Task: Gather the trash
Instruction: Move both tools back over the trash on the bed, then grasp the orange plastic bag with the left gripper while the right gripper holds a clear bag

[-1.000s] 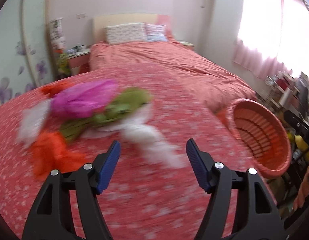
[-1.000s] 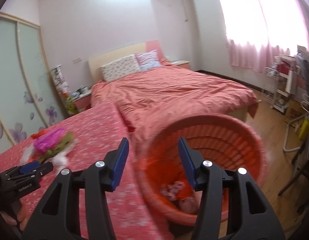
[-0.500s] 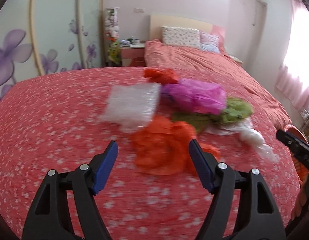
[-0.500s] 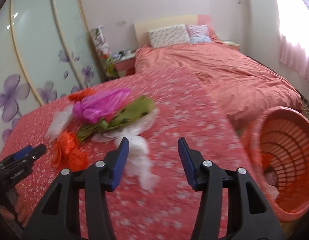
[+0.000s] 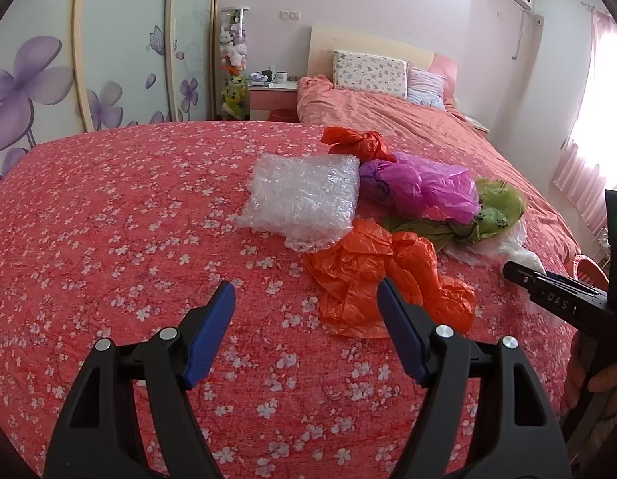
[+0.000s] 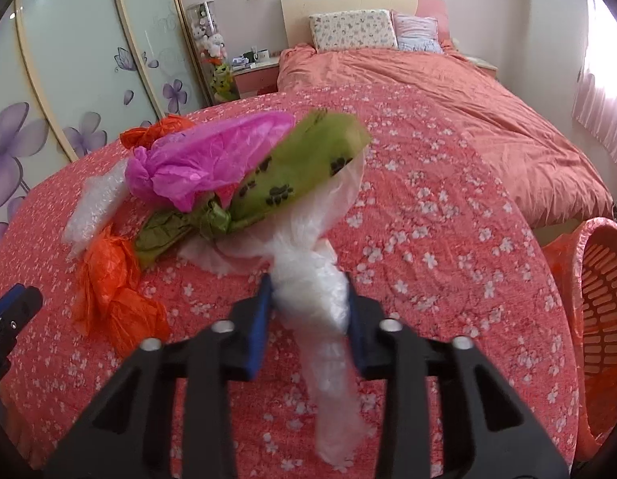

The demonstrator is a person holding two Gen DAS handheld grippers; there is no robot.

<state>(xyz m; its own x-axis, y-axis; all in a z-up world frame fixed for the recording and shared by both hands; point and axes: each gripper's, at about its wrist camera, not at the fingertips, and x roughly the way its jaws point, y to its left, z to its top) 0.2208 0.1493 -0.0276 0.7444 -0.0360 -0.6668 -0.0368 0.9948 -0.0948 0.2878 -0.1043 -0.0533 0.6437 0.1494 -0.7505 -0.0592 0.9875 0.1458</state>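
Writing: the letters "DAS" are showing on the black body of the right gripper (image 5: 556, 299) in the left wrist view; nothing else is reading clearly.
Right gripper (image 6: 308, 311): its jaws are closing, with the white plastic bag (image 6: 312, 287) between the blue pads, which are lying against its sides.
Left gripper (image 5: 306, 331): its jaws are standing apart with nothing between them, hanging over bare flowered cloth just short of the near orange bag (image 5: 372, 275).
Trash: a clear bubble-wrap packet (image 5: 304, 195), a magenta bag (image 5: 424, 187), a green paw-print bag (image 6: 304, 167) and a far orange bag (image 5: 356, 143) are lying bunched together toward the right edge of the table (image 5: 109, 219).
Open room: the left part of the table is lying bare.
Basket: an orange slatted basket (image 6: 600, 319) is standing just past the table's right edge; its contents are not showing.
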